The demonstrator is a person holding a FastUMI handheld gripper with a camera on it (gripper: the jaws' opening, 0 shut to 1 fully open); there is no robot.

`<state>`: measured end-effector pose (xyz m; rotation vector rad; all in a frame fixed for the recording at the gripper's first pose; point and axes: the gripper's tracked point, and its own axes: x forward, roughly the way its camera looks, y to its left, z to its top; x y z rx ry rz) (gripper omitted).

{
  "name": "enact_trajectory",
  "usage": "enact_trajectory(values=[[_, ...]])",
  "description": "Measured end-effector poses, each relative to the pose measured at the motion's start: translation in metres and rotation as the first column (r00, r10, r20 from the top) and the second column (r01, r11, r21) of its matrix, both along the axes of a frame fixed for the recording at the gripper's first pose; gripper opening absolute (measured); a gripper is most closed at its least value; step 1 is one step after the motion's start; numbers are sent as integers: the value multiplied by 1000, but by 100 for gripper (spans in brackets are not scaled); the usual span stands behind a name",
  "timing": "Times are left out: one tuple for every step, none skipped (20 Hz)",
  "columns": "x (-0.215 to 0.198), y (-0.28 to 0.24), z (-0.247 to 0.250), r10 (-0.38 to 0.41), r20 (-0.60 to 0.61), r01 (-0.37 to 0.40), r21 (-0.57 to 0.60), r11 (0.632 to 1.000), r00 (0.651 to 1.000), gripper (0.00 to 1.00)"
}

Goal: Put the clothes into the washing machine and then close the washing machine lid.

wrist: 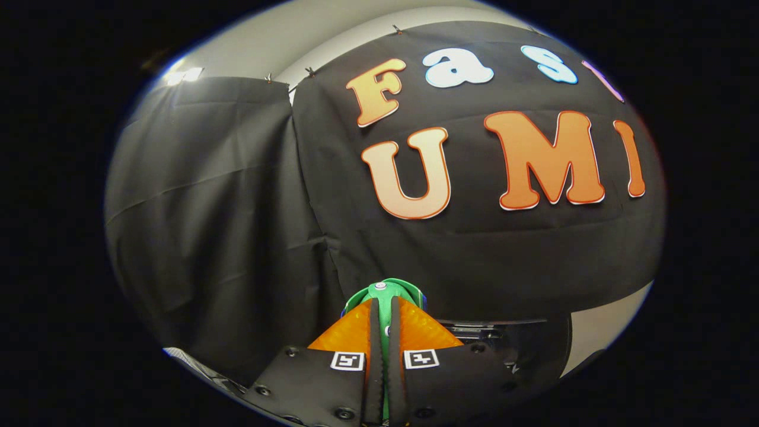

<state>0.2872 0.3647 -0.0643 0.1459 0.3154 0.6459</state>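
the gripper (384, 332) sits at the bottom centre of the frame, its fingers pressed nearly together on a thin green thing (385, 296) that stands up between them and pokes out just past the tips. whether this is the clothes or a part of the washing machine, i cannot tell. its long axis runs straight ahead along the fingers. beyond it hangs the black cloth wall (225, 207); dark metal gear (504, 335) shows lower right.

Gripper (385, 332) fingers nearly closed on a thin green lid (386, 290) edge, which blocks the path directly ahead. Beyond it, the black cloth wall (249, 196) bounds all forward travel.
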Motion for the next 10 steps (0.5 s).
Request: enact_trajectory(values=[[2, 5, -11, 4, -23, -4, 7, 1000, 1000, 12], [6, 10, -21, -2, -41, 2, 4, 1000, 999, 11], [9, 11, -37, -11, -61, 10, -8, 1000, 998, 11], [9, 12, -55, -20, -79, 18, -24, 1000, 997, 11], [9, 11, -72, -29, -93, 24, -54, 998, 995, 11], [6, 9, -90, -29, -115, 19, -82, 996, 993, 11], [3, 8, -109, -28, -144, 14, -99, 995, 989, 11], [2, 8, -128, -31, -177, 12, -105, 994, 984, 11], [1, 7, -150, -38, -207, 13, -120, 993, 978, 11], [1, 5, -172, -56, -234, 24, -137, 990, 971, 11]])
